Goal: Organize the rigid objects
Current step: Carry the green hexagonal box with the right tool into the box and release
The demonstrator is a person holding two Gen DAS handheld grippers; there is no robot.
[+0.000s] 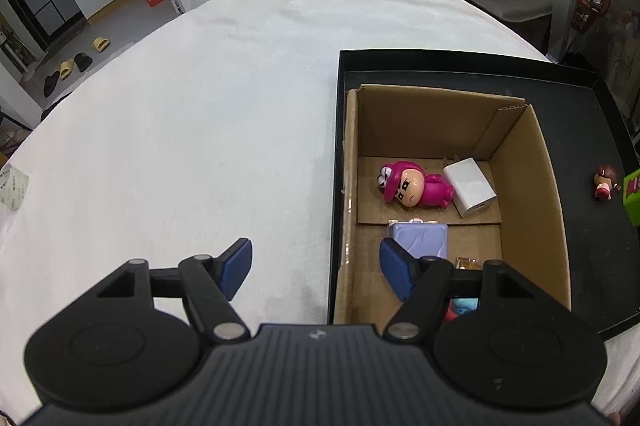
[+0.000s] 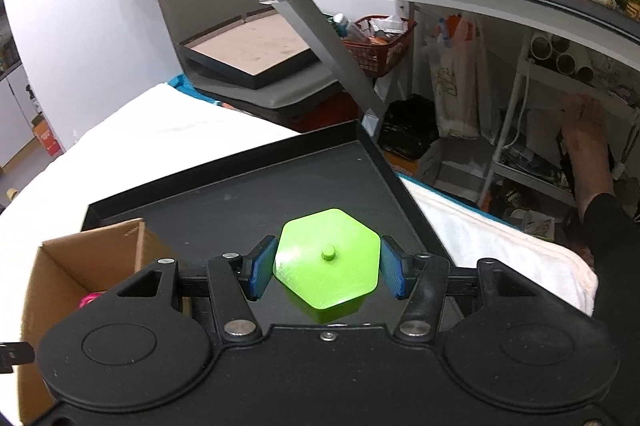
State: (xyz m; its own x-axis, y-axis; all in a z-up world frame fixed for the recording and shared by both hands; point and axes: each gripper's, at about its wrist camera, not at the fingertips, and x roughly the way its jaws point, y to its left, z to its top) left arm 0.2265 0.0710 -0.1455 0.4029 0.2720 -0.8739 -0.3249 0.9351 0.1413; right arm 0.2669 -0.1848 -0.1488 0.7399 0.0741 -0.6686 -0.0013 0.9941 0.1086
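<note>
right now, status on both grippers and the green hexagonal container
Left gripper open, empty, at cardboard box edge. Right gripper shut on green hexagonal container, above black tray. Nothing seen blocking the box.

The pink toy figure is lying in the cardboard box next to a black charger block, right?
Not quite: the charger block beside the pink toy figure is white, not black. Both do lie in the brown cardboard box, as the left wrist view shows.

right gripper (image 2: 327, 268) clamps green hexagonal box (image 2: 326, 268)
black tray (image 2: 240, 194) beneath; cardboard box (image 2: 60, 266) at nine o'clock.
</note>
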